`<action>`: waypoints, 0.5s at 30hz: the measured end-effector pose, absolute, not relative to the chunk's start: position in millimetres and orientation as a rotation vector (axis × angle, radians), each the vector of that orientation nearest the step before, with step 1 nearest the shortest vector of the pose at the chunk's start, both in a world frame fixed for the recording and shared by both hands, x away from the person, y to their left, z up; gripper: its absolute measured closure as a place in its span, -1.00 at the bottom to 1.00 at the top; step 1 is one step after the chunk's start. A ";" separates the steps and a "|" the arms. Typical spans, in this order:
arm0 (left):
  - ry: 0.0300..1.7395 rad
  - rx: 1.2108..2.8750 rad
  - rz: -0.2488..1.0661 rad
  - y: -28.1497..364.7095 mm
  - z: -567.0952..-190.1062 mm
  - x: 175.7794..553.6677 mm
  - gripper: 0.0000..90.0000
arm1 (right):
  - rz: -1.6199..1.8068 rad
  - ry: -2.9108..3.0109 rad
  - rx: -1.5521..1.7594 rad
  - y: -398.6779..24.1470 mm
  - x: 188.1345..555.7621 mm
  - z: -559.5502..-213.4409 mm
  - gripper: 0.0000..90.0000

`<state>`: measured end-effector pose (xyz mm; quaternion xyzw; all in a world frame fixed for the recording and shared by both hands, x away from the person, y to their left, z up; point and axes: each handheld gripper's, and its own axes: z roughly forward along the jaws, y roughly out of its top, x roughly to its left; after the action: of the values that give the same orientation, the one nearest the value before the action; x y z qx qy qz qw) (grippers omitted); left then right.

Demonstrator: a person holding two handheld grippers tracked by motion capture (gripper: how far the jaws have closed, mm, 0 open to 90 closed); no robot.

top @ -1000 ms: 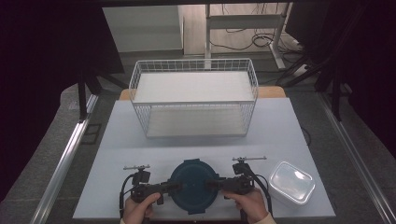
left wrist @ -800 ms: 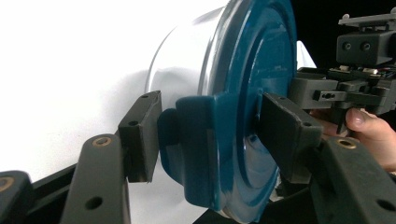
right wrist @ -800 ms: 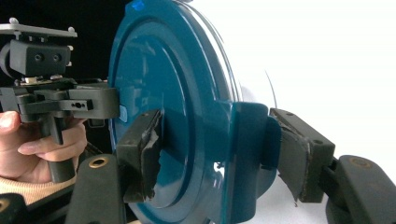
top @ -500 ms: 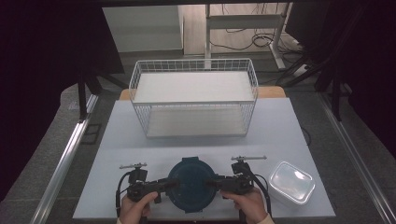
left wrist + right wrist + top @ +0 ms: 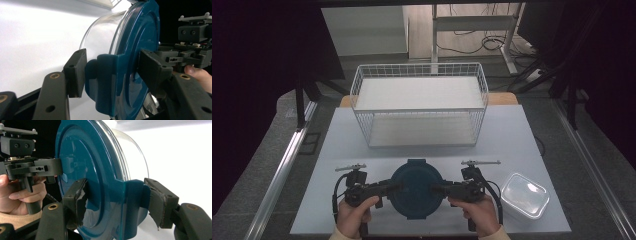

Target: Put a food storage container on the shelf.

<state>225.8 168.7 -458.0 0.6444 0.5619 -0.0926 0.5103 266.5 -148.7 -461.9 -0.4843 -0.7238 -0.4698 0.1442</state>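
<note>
Left gripper (image 5: pixel 393 188) and right gripper (image 5: pixel 437 189) each clamp a latch tab on opposite sides of a round clear container with a dark teal lid (image 5: pixel 416 188), near the white table's (image 5: pixel 522 135) front edge, before a white wire basket (image 5: pixel 419 110).

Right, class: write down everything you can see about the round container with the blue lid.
The container is a round clear bowl, glass or plastic, closed by a dark blue lid with clip tabs at its rim. It sits upright at the table's near edge, in front of the wire basket. The left tool straddles the left tab and the right tool the right tab; whether they clamp is unclear.
</note>
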 end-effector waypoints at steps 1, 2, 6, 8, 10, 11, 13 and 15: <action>1.351 1.555 -0.223 169.6 -455.2 227.5 -0.07 | -1.360 -2.087 -1.396 -148.2 267.8 -459.6 -0.19; 1.348 1.556 -0.222 170.5 -452.4 229.2 -0.07 | -1.366 -2.088 -1.395 -147.5 269.0 -456.9 -0.19; 1.340 1.554 -0.214 174.5 -440.7 234.5 -0.07 | -1.380 -2.097 -1.387 -143.7 274.8 -445.1 -0.19; 1.333 1.551 -0.209 176.6 -435.7 236.3 -0.07 | -1.385 -2.104 -1.384 -141.5 277.1 -438.7 -0.19; 1.331 1.549 -0.210 177.7 -433.3 237.1 -0.07 | -1.391 -2.110 -1.382 -140.5 278.0 -435.5 -0.19; 1.328 1.548 -0.208 178.5 -431.0 237.8 -0.07 | -1.400 -2.122 -1.376 -138.8 279.4 -429.6 -0.19; 1.324 1.548 -0.203 179.2 -426.2 239.0 -0.07 | -1.411 -2.126 -1.370 -137.9 280.9 -425.2 -0.19; 1.321 1.553 -0.196 179.6 -421.5 240.6 -0.07 | -1.415 -2.124 -1.364 -137.5 283.0 -422.0 -0.19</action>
<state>240.6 179.6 -421.5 0.6478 0.5511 -0.0816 0.5196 283.0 -137.5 -422.0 -0.4678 -0.7283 -0.4852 0.1238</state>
